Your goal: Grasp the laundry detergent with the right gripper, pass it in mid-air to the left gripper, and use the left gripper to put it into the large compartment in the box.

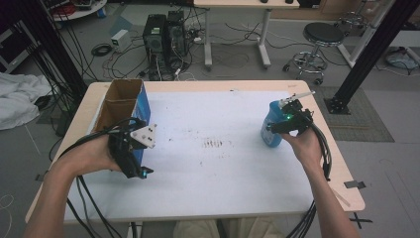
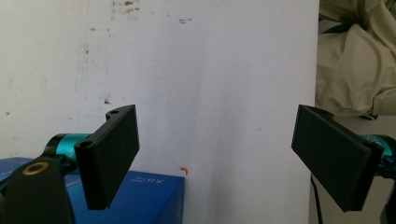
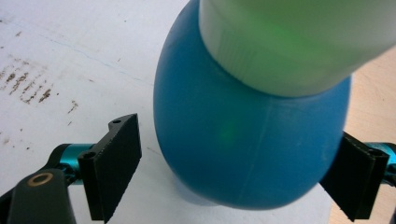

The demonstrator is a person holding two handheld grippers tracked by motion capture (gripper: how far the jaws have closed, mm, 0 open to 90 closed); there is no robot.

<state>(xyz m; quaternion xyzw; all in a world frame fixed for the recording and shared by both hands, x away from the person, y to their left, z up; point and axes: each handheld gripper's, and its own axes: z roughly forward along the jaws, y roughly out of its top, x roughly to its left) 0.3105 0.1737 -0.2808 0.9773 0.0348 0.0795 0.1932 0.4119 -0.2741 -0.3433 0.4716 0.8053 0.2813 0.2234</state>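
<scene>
At the table's right side, the right gripper (image 1: 288,120) straddles the standing blue bottle (image 3: 247,140) with jaws wide and not yet pinching, so I'd close squarely on its belly, while the left gripper (image 2: 215,154) hangs open, empty, beside the box (image 1: 121,106).

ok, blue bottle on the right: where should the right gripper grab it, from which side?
Grip the blue bottle across its round lower body, below the white cap. Come level from the person's side; the right gripper already straddles the belly, jaws open.
</scene>
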